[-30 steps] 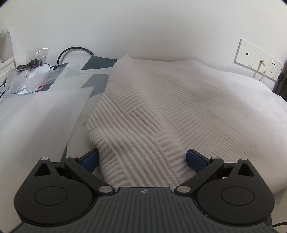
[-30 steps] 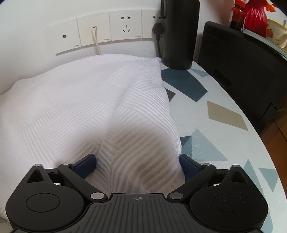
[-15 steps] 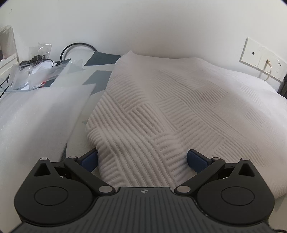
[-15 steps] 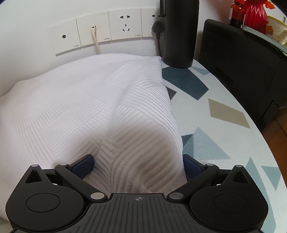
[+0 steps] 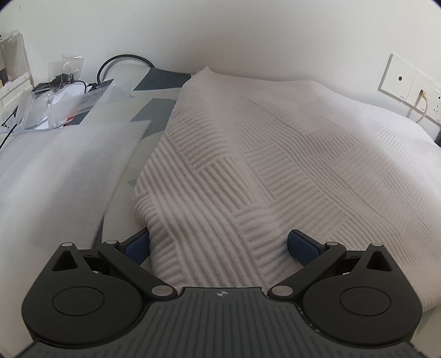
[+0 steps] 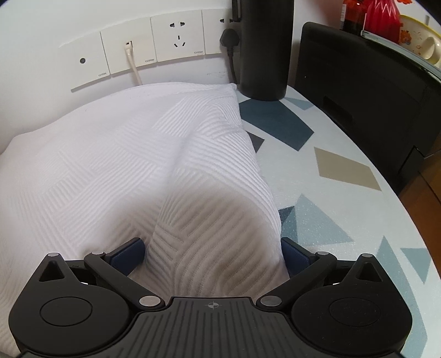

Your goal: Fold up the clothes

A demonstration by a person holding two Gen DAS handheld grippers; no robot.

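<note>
Red bottle (image 6: 381,16) (cut off); blurred

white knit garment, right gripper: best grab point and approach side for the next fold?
Take the raised ridge at the near right corner of the white knit garment, coming from the near edge, angled down. The fabric humps up there between the right gripper's wide-open pads, which have just been opening, so closing would pinch that fold. The patterned table beside that edge is bare.

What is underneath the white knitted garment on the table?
The white knitted garment lies on a table with a pale top printed with blue and tan shapes, showing at both sides. Whatever lies beneath its middle is covered.
</note>
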